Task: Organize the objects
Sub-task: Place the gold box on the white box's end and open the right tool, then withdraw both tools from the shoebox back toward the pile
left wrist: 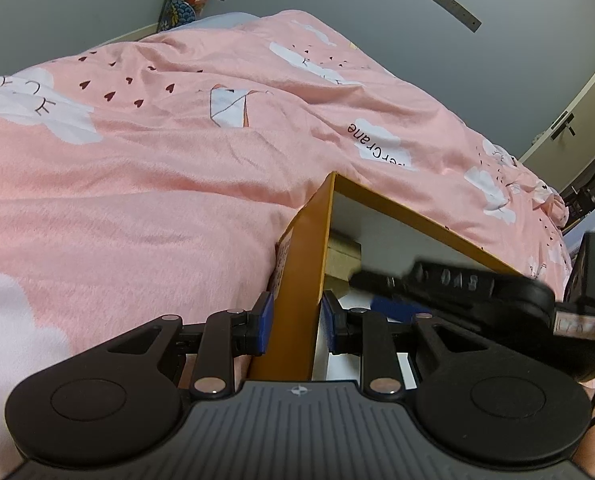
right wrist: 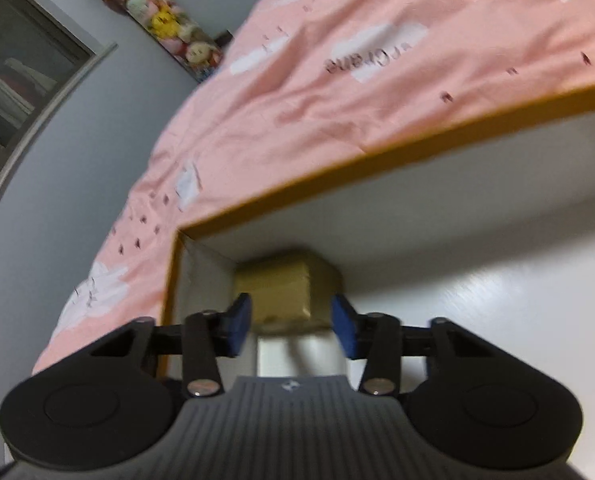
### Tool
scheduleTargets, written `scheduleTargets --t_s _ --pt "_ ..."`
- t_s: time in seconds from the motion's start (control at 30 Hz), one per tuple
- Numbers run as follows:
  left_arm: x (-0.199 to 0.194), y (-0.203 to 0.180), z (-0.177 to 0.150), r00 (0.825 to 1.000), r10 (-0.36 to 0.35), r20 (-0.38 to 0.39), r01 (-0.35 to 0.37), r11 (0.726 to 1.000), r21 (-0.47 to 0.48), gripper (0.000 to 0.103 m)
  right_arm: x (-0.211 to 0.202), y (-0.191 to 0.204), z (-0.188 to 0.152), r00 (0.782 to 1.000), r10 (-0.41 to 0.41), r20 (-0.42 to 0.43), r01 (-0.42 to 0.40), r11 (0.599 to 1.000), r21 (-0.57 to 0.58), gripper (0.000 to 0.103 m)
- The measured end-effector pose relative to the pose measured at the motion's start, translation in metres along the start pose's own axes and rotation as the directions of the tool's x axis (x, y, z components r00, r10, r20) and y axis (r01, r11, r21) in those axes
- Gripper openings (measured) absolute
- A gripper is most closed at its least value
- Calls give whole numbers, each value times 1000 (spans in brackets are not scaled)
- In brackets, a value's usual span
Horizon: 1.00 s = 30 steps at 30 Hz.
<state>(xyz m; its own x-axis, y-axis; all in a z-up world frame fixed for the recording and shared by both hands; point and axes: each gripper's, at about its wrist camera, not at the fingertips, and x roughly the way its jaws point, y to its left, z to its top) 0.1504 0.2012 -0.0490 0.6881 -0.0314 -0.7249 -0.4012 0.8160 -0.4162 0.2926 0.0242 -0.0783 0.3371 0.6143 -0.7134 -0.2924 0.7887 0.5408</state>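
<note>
Open box interior (right wrist: 477, 280), gold block (right wrist: 285, 292) in its corner, wall (left wrist: 301, 280) between left pads.

Showing soft, even indoor lighting in both views, moderately dim, with no hard shadows. Staying fairly sharp in the left wrist view across the pink cloud-printed fleece blanket (left wrist: 177, 184), though smearing on the black gripper arm (left wrist: 477, 292) crossing at the right. Blurring heavily throughout the right wrist view, softening the small tan cardboard cube (right wrist: 285, 292) and the blanket print. Catching a pale sheen on the white inner floor of the orange-walled open box (right wrist: 497, 288). Bending straight lines and darkening at the corners from fisheye distortion.
</note>
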Motion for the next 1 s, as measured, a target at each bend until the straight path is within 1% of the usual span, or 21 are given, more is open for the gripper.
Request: scheduleTargets --t_s 0.03,0.1,0.2,0.3,0.43,0.5,0.57,0.63,0.7,0.73,0.87,0.93,1.0 --pt "1 0 -1 1000 1 -4 -1 1000 0 30 -1 -3 -1 1000 -15 -23 15 1000 3 38" --pt "0 1 -4 1000 4 -9 -4 1000 0 30 1 -7 -4 993 -86 -83 86 996 -9 28" --pt "-1 1 -7 1000 8 -12 -8 1000 3 30 12 -11 -9 970 -169 -173 165 986 -36 25" --pt "-2 1 -9 1000 13 -12 -13 1000 8 30 23 -9 -15 951 -200 -237 188 980 -71 24" --pt "-1 1 -10 1000 11 -17 -10 1000 8 30 32 1 -18 933 -230 -277 198 970 -139 24" --pt "-1 2 -10 1000 9 -18 -9 1000 7 30 37 5 -20 924 -235 -301 194 968 -162 23" --pt "-1 2 -10 1000 8 -20 -8 1000 5 30 40 8 -21 921 -245 -302 196 964 -182 22" --pt "0 2 -10 1000 6 -23 -6 1000 3 30 41 9 -22 921 -245 -304 194 963 -189 19" --pt "0 2 -11 1000 6 -25 -6 1000 4 30 43 10 -23 919 -236 -316 182 965 -189 11" --pt "0 2 -11 1000 6 -25 -6 1000 5 30 44 10 -24 918 -229 -324 175 967 -187 10" --pt "-1 0 -12 1000 10 -21 -9 1000 10 30 46 9 -24 919 -210 -333 159 972 -174 8" --pt "0 -1 -12 1000 10 -22 -10 1000 13 30 46 7 -23 922 -194 -336 145 976 -164 4" --pt "0 -2 -13 1000 13 -23 -12 1000 15 30 46 7 -23 924 -178 -340 132 979 -154 3"
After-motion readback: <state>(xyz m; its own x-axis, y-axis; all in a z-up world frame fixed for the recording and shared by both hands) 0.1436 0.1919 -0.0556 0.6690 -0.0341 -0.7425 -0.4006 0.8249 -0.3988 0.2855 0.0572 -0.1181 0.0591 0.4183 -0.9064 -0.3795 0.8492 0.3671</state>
